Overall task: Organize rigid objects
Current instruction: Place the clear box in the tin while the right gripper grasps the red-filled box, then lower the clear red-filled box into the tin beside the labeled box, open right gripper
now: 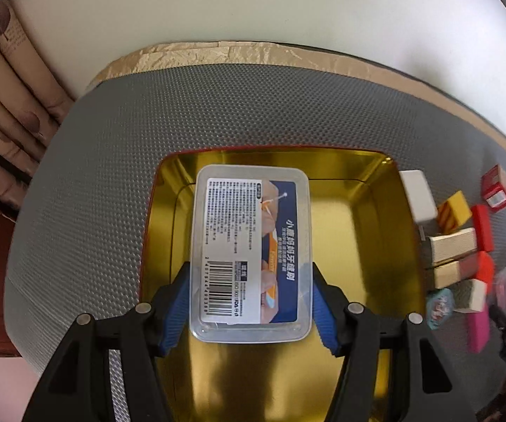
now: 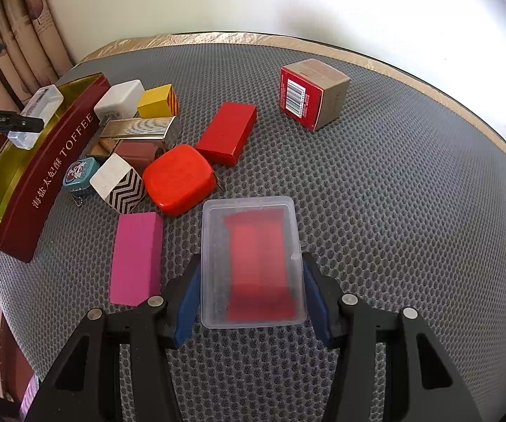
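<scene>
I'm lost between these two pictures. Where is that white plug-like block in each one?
Left wrist view: the white block sits at right of centre, just outside the gold tin's right wall, next to a yellow striped block.
Right wrist view: upper left, the white block lies between the tin's red side and the yellow block.
Shared landmark: the toffee tin.

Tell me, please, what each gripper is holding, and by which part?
The left gripper holds a labelled clear plastic box by its long sides, above the gold-lined tin. The right gripper grips a clear case with red contents by its long sides.
</scene>
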Demonstrator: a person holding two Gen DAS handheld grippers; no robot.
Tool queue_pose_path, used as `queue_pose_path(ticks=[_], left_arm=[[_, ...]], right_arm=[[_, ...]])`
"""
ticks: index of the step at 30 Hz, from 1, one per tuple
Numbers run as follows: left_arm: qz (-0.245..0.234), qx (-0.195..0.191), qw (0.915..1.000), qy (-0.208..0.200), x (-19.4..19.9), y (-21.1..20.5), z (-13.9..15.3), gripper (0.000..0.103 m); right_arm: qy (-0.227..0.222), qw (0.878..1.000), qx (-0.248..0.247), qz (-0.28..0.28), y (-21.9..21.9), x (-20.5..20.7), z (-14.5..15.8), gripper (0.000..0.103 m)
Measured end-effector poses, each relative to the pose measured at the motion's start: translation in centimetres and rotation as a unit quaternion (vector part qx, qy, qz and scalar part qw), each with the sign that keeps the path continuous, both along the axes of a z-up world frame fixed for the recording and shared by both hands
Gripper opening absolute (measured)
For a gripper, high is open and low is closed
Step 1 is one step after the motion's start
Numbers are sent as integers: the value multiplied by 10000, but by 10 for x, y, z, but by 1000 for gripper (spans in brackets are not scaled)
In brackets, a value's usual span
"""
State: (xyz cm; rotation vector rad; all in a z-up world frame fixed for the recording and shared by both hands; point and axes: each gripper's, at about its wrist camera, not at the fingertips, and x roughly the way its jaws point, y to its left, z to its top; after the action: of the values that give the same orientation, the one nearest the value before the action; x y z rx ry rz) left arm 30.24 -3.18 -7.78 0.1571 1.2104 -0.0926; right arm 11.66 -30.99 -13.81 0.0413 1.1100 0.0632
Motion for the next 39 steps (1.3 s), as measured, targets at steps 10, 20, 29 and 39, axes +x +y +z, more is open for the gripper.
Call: queue_pose_path(ticks=[10, 20, 29, 39], left_arm=[[-26, 171, 9998, -119, 15, 4, -9, 63], [53, 192, 9989, -423, 3, 7, 17, 63], [301, -102, 9974, -652, -27, 27, 42, 63], [1094, -703, 9827, -1317, -162, 36, 77, 63]], right_arm=[[-17, 10000, 22, -16, -2, -3, -1, 51], [21, 10000, 57, -42, -1, -2, 0, 51], [104, 9996, 205, -186, -9, 0, 3, 50], [9, 9973, 611, -396, -21, -12, 24, 50]])
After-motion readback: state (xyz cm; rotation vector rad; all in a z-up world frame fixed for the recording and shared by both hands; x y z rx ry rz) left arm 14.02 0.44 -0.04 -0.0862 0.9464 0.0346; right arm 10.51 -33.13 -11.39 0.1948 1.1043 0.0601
